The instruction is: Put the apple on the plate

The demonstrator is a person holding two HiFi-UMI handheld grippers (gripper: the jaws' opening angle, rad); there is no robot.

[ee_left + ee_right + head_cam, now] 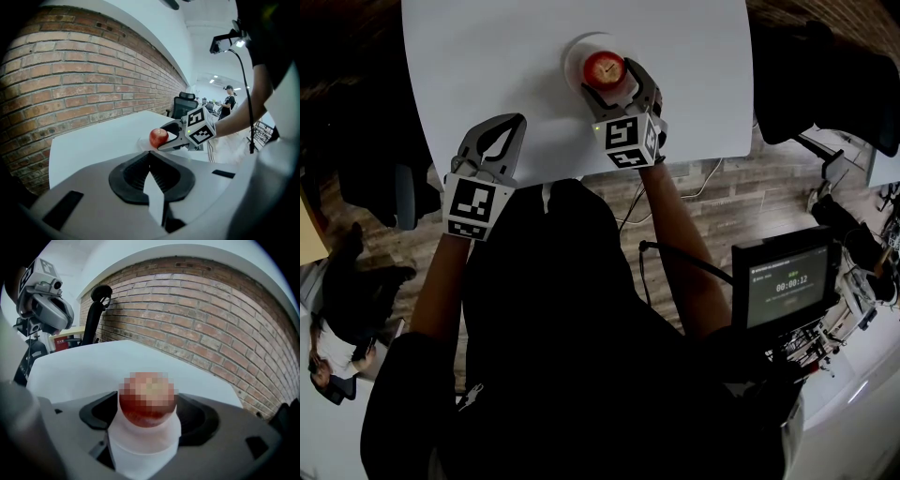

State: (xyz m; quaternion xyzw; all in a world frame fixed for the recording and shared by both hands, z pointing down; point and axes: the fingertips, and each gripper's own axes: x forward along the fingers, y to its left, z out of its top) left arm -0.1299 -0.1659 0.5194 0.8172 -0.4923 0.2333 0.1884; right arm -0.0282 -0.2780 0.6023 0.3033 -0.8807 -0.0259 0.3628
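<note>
Apple (605, 67) gripped in right tool (607, 81), plate (573, 52) beneath plainest in head view, left tool (150, 154) closed, empty

You are working in an open-plan office or lab space. A brick wall (93, 79) runs beside your white table (487, 56) and the floor (717, 192) is wood plank. An office chair (183, 104) stands beyond the table, and a monitor (787, 281) at your right shows a timer. A person (229, 101) stands under ceiling lights (215, 76) farther off.

White table (487, 56) beside brick wall (70, 84), timer screen (785, 284) nearby
</note>
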